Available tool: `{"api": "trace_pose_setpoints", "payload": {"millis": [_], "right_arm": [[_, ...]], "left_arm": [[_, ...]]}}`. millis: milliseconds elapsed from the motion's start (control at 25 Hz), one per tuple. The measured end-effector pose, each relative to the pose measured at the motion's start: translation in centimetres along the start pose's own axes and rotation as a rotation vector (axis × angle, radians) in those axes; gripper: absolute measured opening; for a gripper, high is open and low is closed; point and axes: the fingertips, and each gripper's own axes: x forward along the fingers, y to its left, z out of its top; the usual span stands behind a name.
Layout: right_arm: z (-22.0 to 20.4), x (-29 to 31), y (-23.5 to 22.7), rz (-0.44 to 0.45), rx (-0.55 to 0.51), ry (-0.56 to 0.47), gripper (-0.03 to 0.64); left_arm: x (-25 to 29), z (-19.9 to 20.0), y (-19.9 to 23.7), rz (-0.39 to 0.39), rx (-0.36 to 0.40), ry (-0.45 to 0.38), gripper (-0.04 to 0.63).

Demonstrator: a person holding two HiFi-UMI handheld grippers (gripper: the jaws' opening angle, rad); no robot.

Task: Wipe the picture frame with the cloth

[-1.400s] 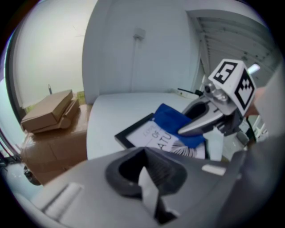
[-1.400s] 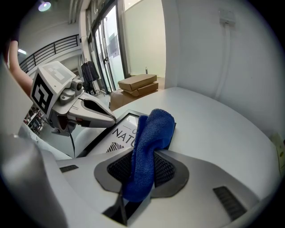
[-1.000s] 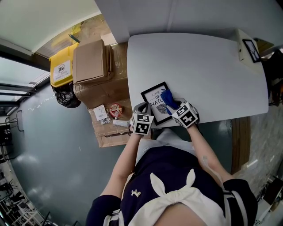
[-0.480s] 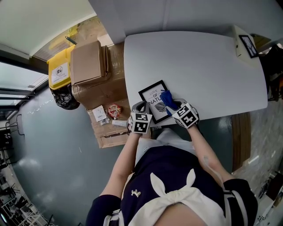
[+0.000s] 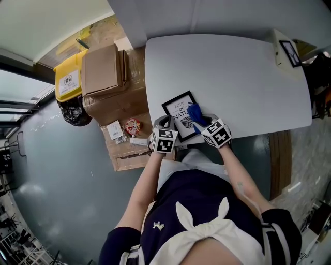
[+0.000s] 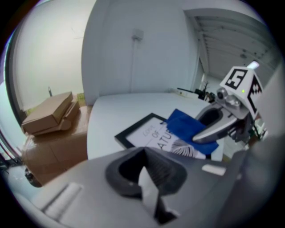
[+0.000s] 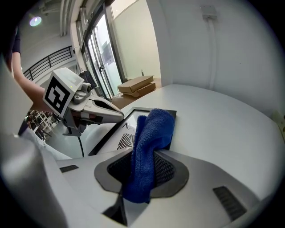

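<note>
Black picture frame point(image 5: 177, 111), long axis diagonal, under cloth point(image 5: 195, 113)

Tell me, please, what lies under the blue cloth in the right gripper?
The picture frame lies under the blue cloth, on the white table. Lettering and a leaf drawing show beside the cloth; whatever the print carries beneath it is covered.

White bench point(image 5: 232, 72) against a pale wall point(image 5: 207, 15); grey-blue floor point(image 5: 62, 196). Cardboard boxes point(image 5: 103, 72) and a yellow bin point(image 5: 67, 82) stand beside the bench. Tall glazed windows point(image 7: 100, 58) admit daylight.
</note>
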Motion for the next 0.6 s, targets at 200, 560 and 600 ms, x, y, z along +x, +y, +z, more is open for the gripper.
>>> {"api": "trace_pose_setpoints", "payload": {"millis": [200, 560, 600], "right_arm": [[0.1, 0.4, 0.4, -0.009, -0.039, 0.022, 0.092], [0.3, 1.0, 2.3, 0.015, -0.050, 0.039, 0.092], [0.4, 1.1, 2.7, 0.019, -0.053, 0.040, 0.092]], "left_arm": [[0.1, 0.0, 0.1, -0.005, 0.009, -0.001, 0.000], [0.0, 0.0, -0.1, -0.011, 0.008, 0.001, 0.000], [0.0, 0.0, -0.1, -0.012, 0.008, 0.002, 0.000]]}}
